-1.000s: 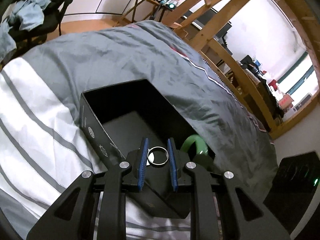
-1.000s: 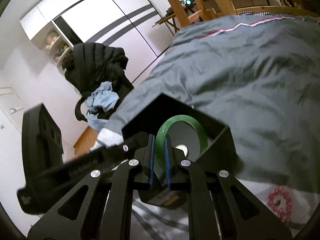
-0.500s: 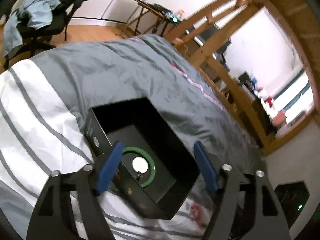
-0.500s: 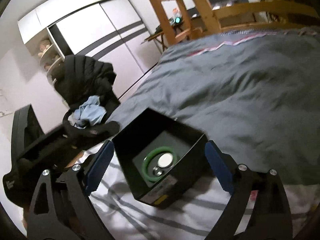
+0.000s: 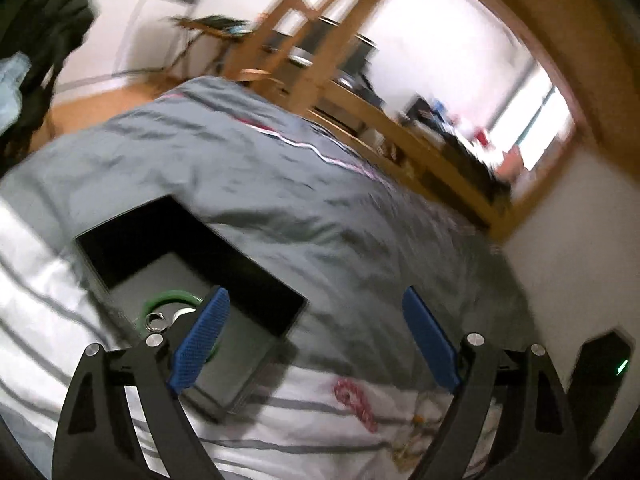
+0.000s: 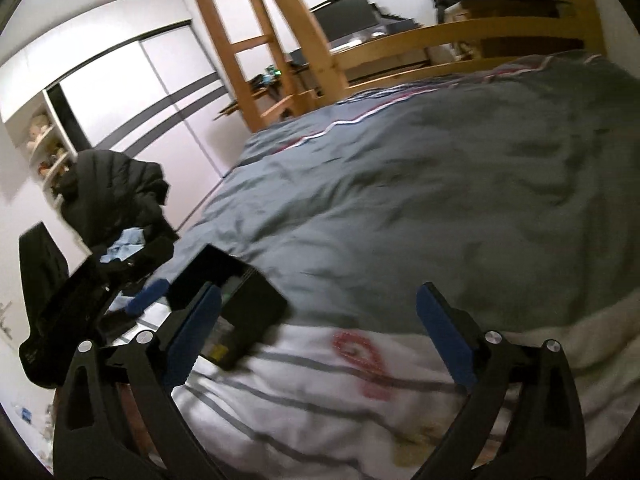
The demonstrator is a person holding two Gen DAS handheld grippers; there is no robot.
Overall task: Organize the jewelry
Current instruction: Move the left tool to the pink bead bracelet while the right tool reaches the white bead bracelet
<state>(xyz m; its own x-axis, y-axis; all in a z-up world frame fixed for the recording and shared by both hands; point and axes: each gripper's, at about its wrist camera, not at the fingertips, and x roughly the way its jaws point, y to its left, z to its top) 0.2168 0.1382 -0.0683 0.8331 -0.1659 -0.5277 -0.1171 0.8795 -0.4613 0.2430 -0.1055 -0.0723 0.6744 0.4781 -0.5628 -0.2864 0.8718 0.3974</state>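
Left tool (image 5: pixel 316 336): jaws wide apart, empty.
Right tool (image 6: pixel 320 340): jaws spread, empty.
Green bangle (image 5: pixel 168 298): inside black box (image 5: pixel 256 296), ring (image 5: pixel 154 321) within it.
Red bead bracelet (image 6: pixel 360 354): on striped bedsheet (image 6: pixel 304 400), beside box.

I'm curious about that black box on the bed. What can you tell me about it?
The black box is open, lidless, square and looks like stiff card. It sits upright on the striped bedding beside the grey duvet. Inside, on its grey floor, lie a green bangle and a small silver ring. Neither gripper touches it.
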